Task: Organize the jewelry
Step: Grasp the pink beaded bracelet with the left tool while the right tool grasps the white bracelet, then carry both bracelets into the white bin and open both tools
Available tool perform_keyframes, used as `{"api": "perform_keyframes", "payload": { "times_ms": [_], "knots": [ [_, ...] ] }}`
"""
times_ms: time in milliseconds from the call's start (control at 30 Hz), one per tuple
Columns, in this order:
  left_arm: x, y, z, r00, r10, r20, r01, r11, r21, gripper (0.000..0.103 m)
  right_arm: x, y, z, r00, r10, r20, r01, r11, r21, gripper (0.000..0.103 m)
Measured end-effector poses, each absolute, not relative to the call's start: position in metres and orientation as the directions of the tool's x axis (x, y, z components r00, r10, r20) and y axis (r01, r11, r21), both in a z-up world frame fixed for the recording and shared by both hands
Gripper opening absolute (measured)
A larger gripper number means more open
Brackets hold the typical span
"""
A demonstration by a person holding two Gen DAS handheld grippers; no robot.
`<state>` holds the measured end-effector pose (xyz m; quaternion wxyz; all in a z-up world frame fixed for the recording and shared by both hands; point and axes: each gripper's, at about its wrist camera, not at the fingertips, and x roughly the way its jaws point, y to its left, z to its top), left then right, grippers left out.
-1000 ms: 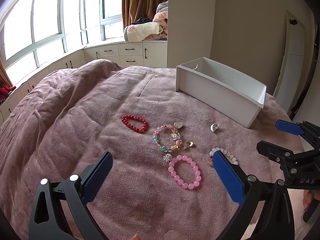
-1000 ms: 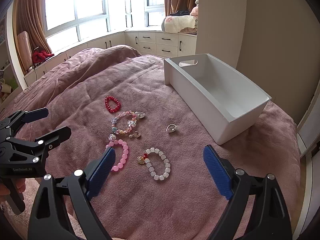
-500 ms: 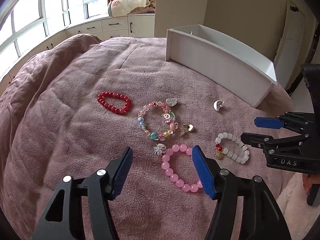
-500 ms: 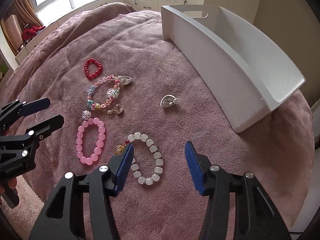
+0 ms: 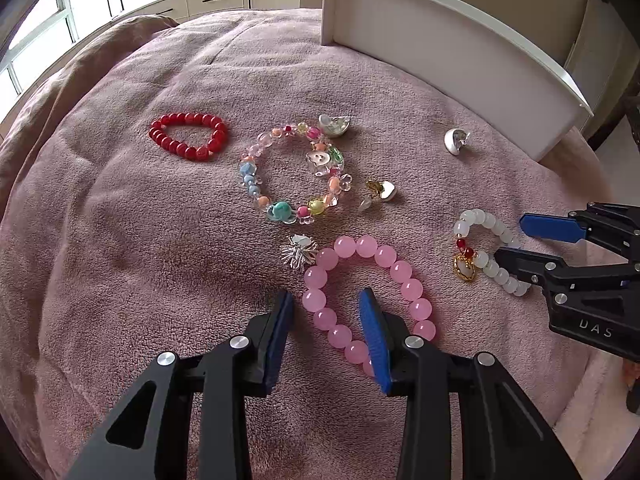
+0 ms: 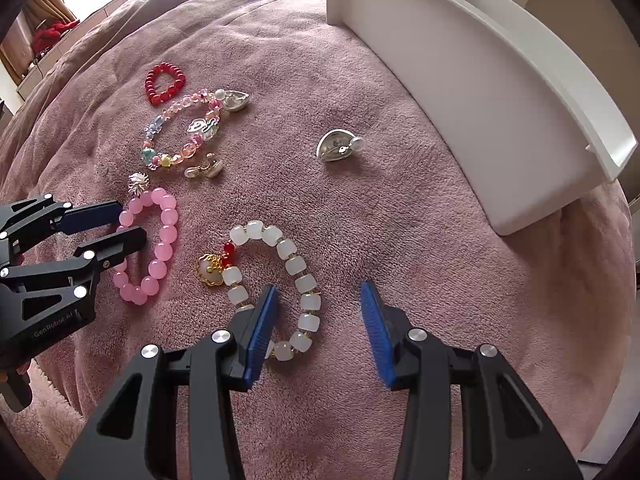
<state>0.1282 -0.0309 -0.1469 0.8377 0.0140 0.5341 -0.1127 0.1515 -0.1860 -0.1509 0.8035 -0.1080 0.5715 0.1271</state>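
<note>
Jewelry: bracelets and small silver pieces are spread on a pink blanket [image 5: 120, 240], all outside the white bin [image 5: 460, 52].
Left gripper [image 5: 325, 310]: the blue-padded fingers are held partly open and are set astride the near left side of the pink bead bracelet [image 5: 394, 268]; one finger is seen inside the loop, the other just outside it. Whether the pads touch the beads cannot be told.
Right gripper [image 6: 318, 304]: the fingers are held partly open over the white bead bracelet [image 6: 294, 266]; the left finger is placed inside its loop, the right finger outside on bare blanket, so the bracelet's right side lies between them, not yet pinched.
White bracelet charm: a gold and red pendant [image 6: 211, 270] is attached at the loop's left side.
Near the pink bracelet: a silver spiky brooch [image 5: 298, 252] is seen just beside its far edge.
Further out: a multicolour bead bracelet [image 5: 294, 174] is laid beyond, with a silver heart piece [image 5: 335, 125] touching its far rim and a small clip earring pair [image 5: 380, 192] just to its right.
Far left: a red bead bracelet [image 5: 188, 136] is laid apart.
Toward the bin: a single silver earring [image 6: 339, 146] is left between the bracelets and the bin wall.
</note>
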Motion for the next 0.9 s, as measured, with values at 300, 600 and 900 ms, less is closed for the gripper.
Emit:
{"api": "perform_keyframes", "payload": {
  "times_ms": [300,600,900],
  "knots": [
    [0.126,-0.029,-0.154,0.380,-0.189,-0.905,0.196,0.973,-0.120,0.022,0.152,-0.174,-0.159,0.302,0.069,-0.951,-0.342,0.939,-0.040,0.033],
    [0.133,-0.017,-0.144,0.347,-0.241,-0.906,0.150,0.968,-0.200,0.019,0.151,-0.186,-0.154,0.241,0.322,-0.915,-0.303,0.921,0.244,0.011],
    [0.130,-0.025,-0.082,0.443,-0.245,-0.862,0.160,0.968,-0.193,0.017,0.134,-0.190,-0.104,0.324,0.500,-0.803,-0.341,0.853,0.394,0.011]
  ]
}}
